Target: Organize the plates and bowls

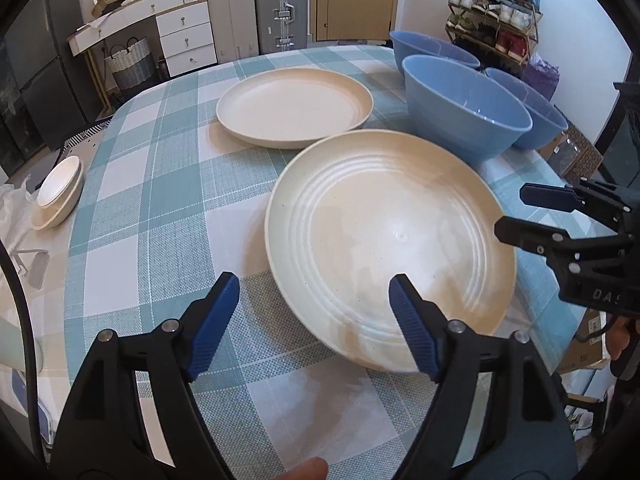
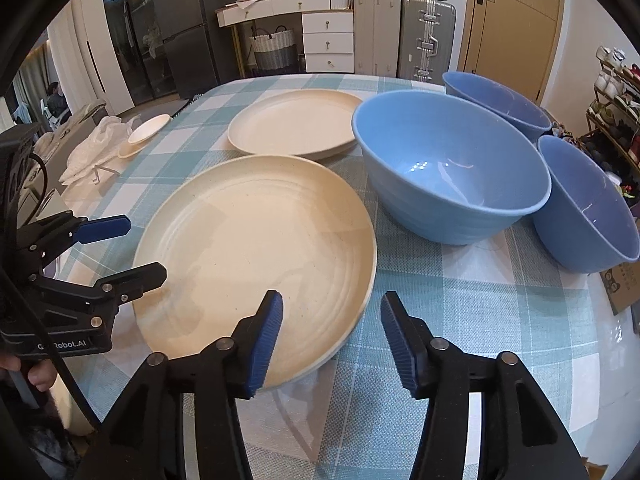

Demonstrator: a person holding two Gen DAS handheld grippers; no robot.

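The left gripper, black-framed with ribbed blue pads, has its fingers spread wide apart and holds nothing; in the left wrist view its right pad overlaps the near rim of the large cream-coloured round plate with concentric ridges, though whether it touches the rim cannot be told. The right gripper is likewise spread and empty, its left pad over the same plate's edge at 5 o'clock in the right wrist view, its right pad above the teal-and-white checked tablecloth.

From the right wrist view, the ridged plate lies flat at the centre. A second cream round plate with a smooth raised rim sits just beyond it at 12 o'clock. The biggest light-blue glossy bowl stands at 2 o'clock, near both plates. A smaller blue bowl stands behind it, and another blue bowl at 3 o'clock, close against the big one. At 10 o'clock, well apart, small white dishes are stacked at the table's edge.
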